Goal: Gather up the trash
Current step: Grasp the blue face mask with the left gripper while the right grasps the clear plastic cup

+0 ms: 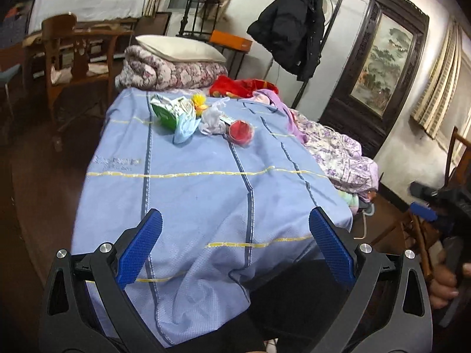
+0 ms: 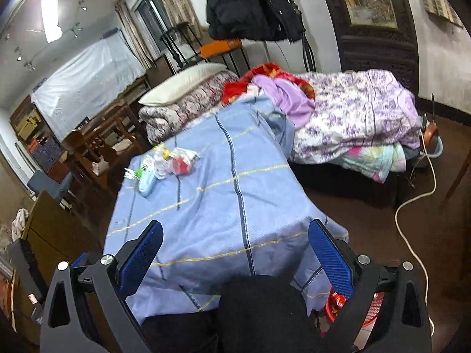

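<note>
A heap of trash lies at the far end of the blue sheet: a green and white carton, a pale blue wrapper, a crumpled clear bag, a red-lidded cup and something yellow. The right wrist view shows the same pile at the sheet's left side. My left gripper hangs open over the near end, well short of the pile, holding nothing. My right gripper is open too and empty. A red basket sits below its right finger.
Folded quilts and a pillow lie beyond the trash, with a purple floral quilt to the right. Wooden chairs stand at the left. A black coat hangs on a stand. A white cable runs across the dark floor.
</note>
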{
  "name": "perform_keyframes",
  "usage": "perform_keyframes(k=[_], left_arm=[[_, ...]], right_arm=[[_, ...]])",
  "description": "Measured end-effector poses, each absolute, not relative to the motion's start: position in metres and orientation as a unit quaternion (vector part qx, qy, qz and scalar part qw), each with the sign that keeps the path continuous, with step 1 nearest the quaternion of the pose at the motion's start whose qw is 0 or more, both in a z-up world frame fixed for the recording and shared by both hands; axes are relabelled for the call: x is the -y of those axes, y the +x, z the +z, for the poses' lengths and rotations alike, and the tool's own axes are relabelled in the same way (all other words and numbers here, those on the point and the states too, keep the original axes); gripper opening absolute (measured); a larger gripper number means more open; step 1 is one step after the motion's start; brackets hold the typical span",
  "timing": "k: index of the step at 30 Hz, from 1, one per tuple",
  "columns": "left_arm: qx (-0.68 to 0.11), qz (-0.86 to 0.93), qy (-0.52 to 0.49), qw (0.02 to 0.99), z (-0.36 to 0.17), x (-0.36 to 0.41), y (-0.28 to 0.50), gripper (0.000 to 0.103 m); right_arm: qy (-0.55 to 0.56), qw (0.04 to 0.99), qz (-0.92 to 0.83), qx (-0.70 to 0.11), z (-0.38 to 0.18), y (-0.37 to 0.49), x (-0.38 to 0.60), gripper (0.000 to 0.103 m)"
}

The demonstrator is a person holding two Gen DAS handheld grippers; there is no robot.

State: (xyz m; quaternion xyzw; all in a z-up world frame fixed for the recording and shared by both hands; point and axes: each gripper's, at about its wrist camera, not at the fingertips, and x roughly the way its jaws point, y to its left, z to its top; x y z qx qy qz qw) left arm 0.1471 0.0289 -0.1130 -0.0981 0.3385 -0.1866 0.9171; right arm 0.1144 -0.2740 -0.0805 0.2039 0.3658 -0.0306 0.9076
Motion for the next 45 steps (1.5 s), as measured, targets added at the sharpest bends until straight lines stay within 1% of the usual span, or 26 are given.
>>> perform_keyframes(k=[6,11,16,22,26,30,34,36,37,38,39,40,41,45], left_arm=[[-0.358,-0.154,-0.077,0.918,-0.123,-0.034,0.164,0.096],[-0.385,-0.132,-0.097,0.908,-0.132,-0.053,0.191,0.096],[-0.391,-0.119,-0.111,0.906,-0.134,-0.062,0.223,0.096],[-0.380,-0.099,-0.093,0.915,-0.127,-0.065,0.257,0.096],[-0.391,-0.105,-0.107,0.908,-0.128,-0.066,0.288,0.096],[-0.401,-0.116,-0.102,0.903,-0.133,-0.050,0.328,0.096],[-0.412,-0.104,-0.069,0.903,-0.146,-0.025,0.369,0.095],[-0.422,-0.092,-0.042,0.901,-0.157,-0.014,0.387,0.084],[-0.436,-0.093,-0.033,0.895,-0.166,-0.009,0.396,0.069],[-0.447,-0.095,-0.031,0.889,-0.172,-0.009,0.400,0.048],[-0.459,-0.101,-0.033,0.882,-0.179,-0.009,0.402,0.034],[-0.463,-0.109,-0.040,0.879,-0.182,-0.011,0.397,0.023],[-0.455,-0.113,-0.046,0.882,-0.181,-0.015,0.389,0.023],[-0.418,-0.165,-0.066,0.891,-0.167,-0.028,0.330,0.023]], right_arm=[[0.231,0.888,-0.021,-0.397,-0.117,0.147,0.283,0.097],[0.218,0.887,-0.009,-0.407,-0.138,0.165,0.277,0.097],[0.181,0.901,-0.004,-0.394,-0.152,0.173,0.269,0.097],[0.157,0.912,0.013,-0.380,-0.164,0.178,0.261,0.097],[0.148,0.916,0.028,-0.372,-0.169,0.181,0.254,0.097],[0.133,0.922,0.033,-0.363,-0.170,0.180,0.250,0.097],[0.127,0.924,0.032,-0.360,-0.170,0.179,0.250,0.097],[0.128,0.923,0.031,-0.362,-0.171,0.179,0.251,0.097],[0.129,0.922,0.030,-0.363,-0.171,0.179,0.252,0.097],[0.130,0.922,0.030,-0.364,-0.170,0.178,0.253,0.097],[0.131,0.922,0.031,-0.363,-0.170,0.177,0.254,0.096],[0.130,0.923,0.032,-0.360,-0.168,0.177,0.254,0.094],[0.128,0.924,0.033,-0.358,-0.167,0.177,0.253,0.092],[0.114,0.928,0.055,-0.351,-0.154,0.193,0.243,0.091]])
